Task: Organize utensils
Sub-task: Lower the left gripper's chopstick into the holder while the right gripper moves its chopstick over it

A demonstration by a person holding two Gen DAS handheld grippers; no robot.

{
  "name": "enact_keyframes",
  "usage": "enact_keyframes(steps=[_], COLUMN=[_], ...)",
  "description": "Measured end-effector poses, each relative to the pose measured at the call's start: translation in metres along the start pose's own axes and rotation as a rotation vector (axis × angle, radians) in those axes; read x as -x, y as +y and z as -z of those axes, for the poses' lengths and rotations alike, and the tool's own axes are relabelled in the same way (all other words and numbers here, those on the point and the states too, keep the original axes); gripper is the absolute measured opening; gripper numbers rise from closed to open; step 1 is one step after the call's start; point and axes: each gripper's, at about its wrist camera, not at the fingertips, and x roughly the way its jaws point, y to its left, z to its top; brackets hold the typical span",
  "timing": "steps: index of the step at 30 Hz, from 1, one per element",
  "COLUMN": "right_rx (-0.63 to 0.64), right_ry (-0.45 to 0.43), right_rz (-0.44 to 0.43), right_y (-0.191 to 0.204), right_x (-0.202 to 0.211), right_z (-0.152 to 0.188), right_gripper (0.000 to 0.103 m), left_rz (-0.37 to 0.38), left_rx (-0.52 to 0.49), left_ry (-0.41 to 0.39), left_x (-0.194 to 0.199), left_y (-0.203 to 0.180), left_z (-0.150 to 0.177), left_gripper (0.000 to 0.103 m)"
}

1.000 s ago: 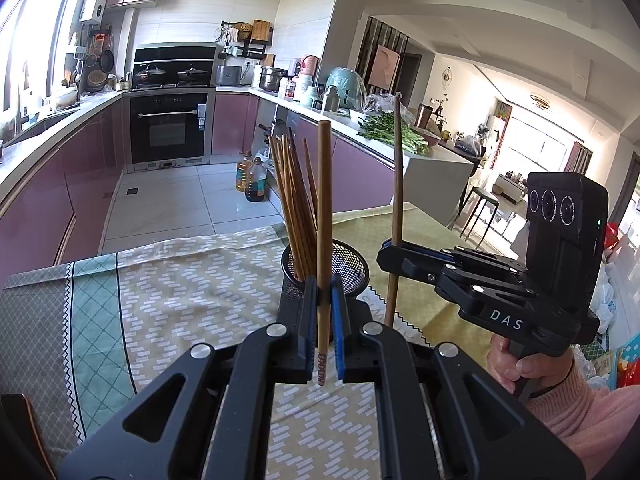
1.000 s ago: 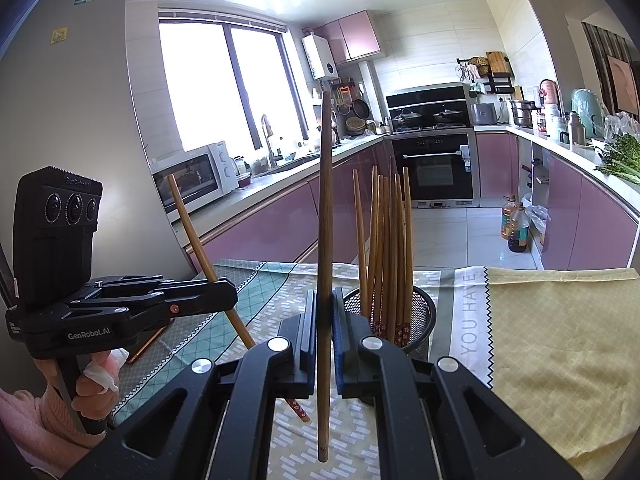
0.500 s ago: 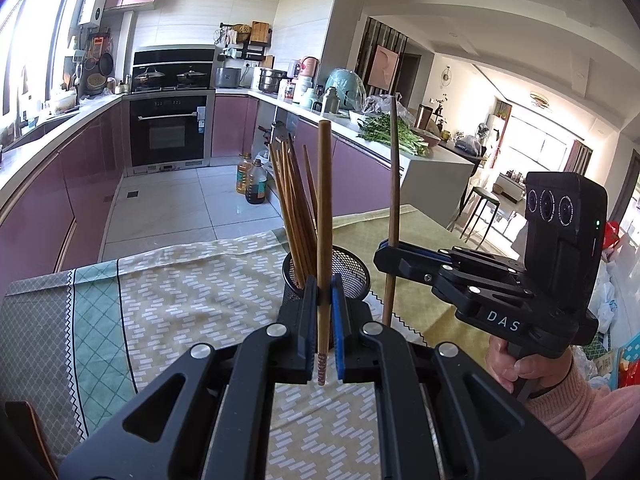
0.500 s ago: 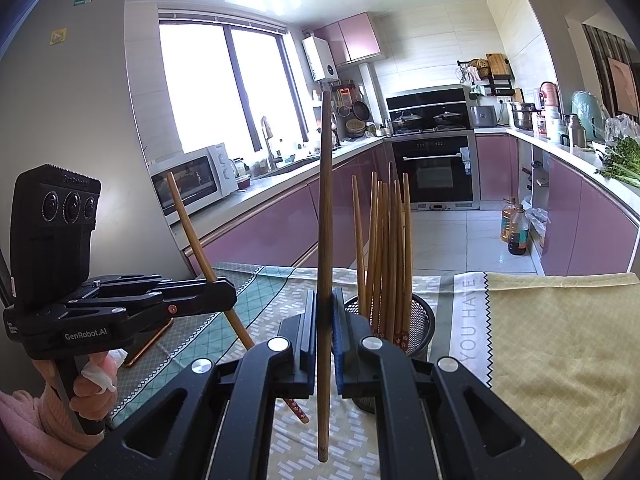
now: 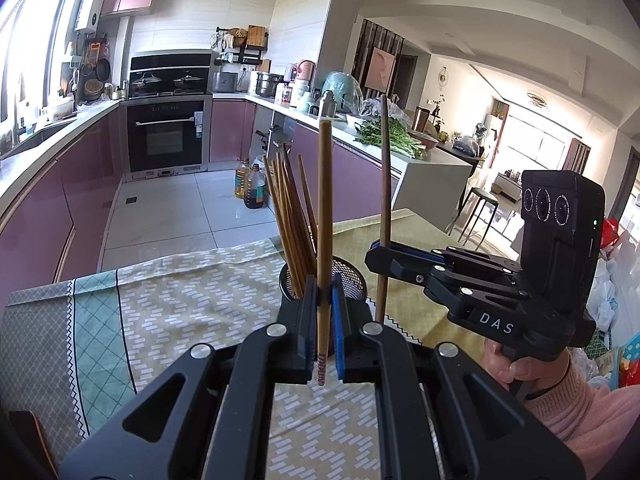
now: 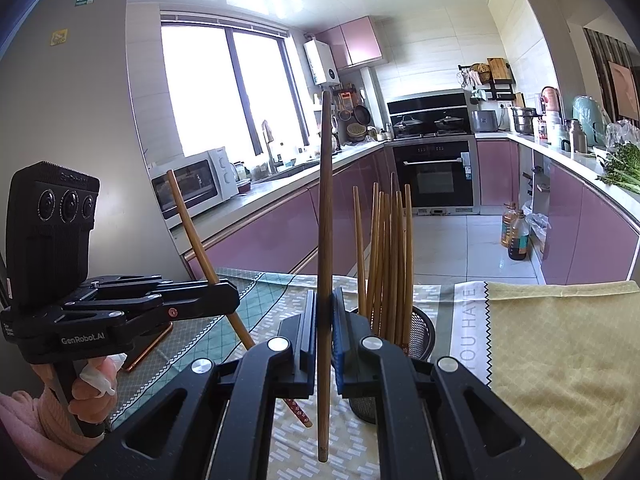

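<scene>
A black mesh holder [image 5: 352, 276] stands on the tablecloth with several brown chopsticks [image 5: 290, 216] upright in it; it also shows in the right wrist view [image 6: 420, 330]. My left gripper [image 5: 324, 300] is shut on one upright chopstick [image 5: 324, 208], just in front of the holder. My right gripper [image 6: 325, 312] is shut on another upright chopstick [image 6: 326, 208], just left of the holder. In the left wrist view the right gripper [image 5: 386, 246] is to the right of the holder. In the right wrist view the left gripper [image 6: 230, 294] holds its chopstick [image 6: 192, 232] tilted.
A patterned green, beige and yellow tablecloth [image 5: 180, 312] covers the table. A phone-like flat object [image 6: 148, 344] lies on the cloth at the left. Kitchen counters, an oven [image 5: 164, 140] and oil bottles [image 5: 250, 186] on the floor are beyond the table.
Both grippers have edged slightly closer to the holder, each still holding its chopstick upright. The right gripper's chopstick sits a little lower in the left wrist view.
</scene>
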Motion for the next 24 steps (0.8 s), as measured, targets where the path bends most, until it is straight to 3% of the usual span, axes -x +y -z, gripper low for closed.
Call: enact_keyframes(steps=[24], right_rx=[0.006], right_ry=[-0.012], right_rz=[0.001], right_y=[-0.0008], right_x=[0.0036], right_z=[-0.0045], right_gripper=[0.006], left_rz=[0.001], left_rx=[-0.019], left_ry=[-0.01], left_x=[0.0012], left_y=[-0.0045], left_z=[-0.0068], left_gripper=[0.008])
